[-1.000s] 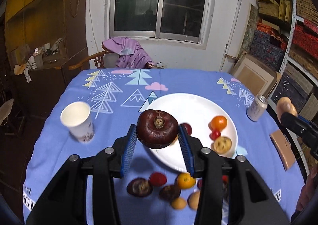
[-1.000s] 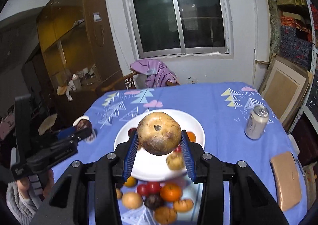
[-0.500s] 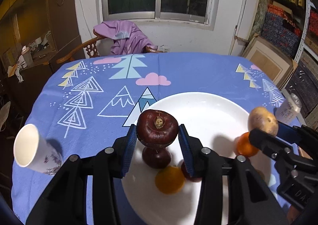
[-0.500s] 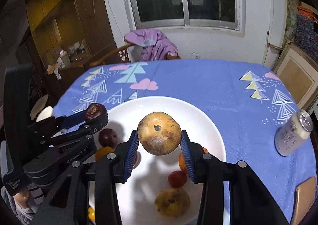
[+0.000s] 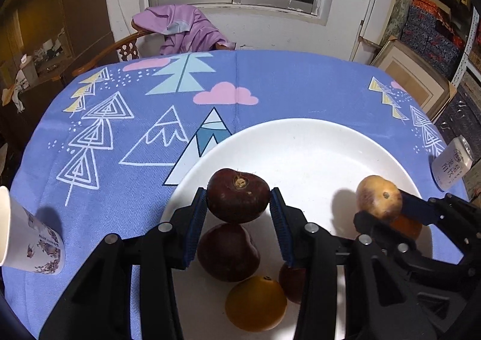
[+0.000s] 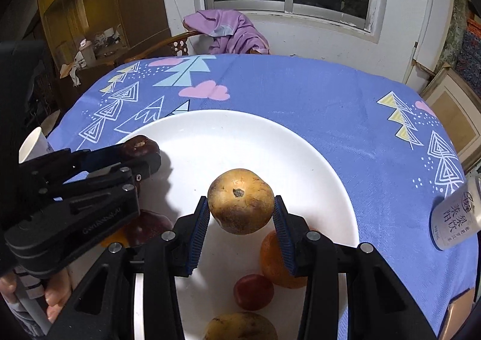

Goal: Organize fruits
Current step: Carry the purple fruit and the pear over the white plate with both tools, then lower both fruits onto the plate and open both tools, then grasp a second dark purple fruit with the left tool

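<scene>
Two fruits (image 5: 238,195) (image 6: 240,201) between clamped tongs (image 5: 239,210) (image 6: 242,213)

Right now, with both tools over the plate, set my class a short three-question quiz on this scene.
1. True or false: the left tool holds a dark maroon fruit.
2. Which fruit is in the right tool? A. an orange B. a tan-brown fruit C. a red one
3. Fill in: both held fruits hang over the white ____.

Key: 1 true; 2 B; 3 plate
</scene>
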`<state>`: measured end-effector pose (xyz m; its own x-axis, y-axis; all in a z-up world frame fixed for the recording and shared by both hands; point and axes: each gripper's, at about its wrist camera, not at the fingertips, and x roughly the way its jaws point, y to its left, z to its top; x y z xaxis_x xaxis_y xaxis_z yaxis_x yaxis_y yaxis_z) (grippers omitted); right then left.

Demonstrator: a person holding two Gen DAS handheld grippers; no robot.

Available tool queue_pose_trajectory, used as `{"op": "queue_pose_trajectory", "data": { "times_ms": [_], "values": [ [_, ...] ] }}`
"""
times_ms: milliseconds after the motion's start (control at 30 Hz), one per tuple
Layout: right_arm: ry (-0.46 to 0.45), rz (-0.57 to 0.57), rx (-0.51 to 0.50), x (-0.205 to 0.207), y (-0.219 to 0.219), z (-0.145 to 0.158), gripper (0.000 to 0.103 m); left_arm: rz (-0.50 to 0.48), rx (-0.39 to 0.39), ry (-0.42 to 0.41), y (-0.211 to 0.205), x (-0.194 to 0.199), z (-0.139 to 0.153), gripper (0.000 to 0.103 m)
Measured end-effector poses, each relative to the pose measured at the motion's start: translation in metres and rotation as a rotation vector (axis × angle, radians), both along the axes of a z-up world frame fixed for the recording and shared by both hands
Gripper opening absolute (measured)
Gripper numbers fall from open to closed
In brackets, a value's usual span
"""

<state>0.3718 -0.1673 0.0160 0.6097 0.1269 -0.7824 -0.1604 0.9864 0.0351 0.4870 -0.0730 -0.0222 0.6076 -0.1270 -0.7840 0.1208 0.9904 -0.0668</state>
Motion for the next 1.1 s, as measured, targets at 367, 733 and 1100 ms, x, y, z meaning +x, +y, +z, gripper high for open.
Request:
{"op": "queue_pose_trajectory", "data": {
  "times_ms": [367,733,1100],
  "values": [
    [-0.022,-0.007,-0.032,-0.004,0.004,0.003,0.050,-0.008,-0.012,-0.029,0.002,-0.006,0.005,0.057],
    [-0.125,0.002,-0.033,-0.048,0.013,0.038,0.055,-0.006,0.010,-0.086,0.017,-0.052,0.037,0.057],
    [-0.202,0.036,-0.020,-0.148,0.035,0.075,0.059,0.038,-0.008,-0.121,0.056,-0.163,0.058,0.065]
  ]
}}
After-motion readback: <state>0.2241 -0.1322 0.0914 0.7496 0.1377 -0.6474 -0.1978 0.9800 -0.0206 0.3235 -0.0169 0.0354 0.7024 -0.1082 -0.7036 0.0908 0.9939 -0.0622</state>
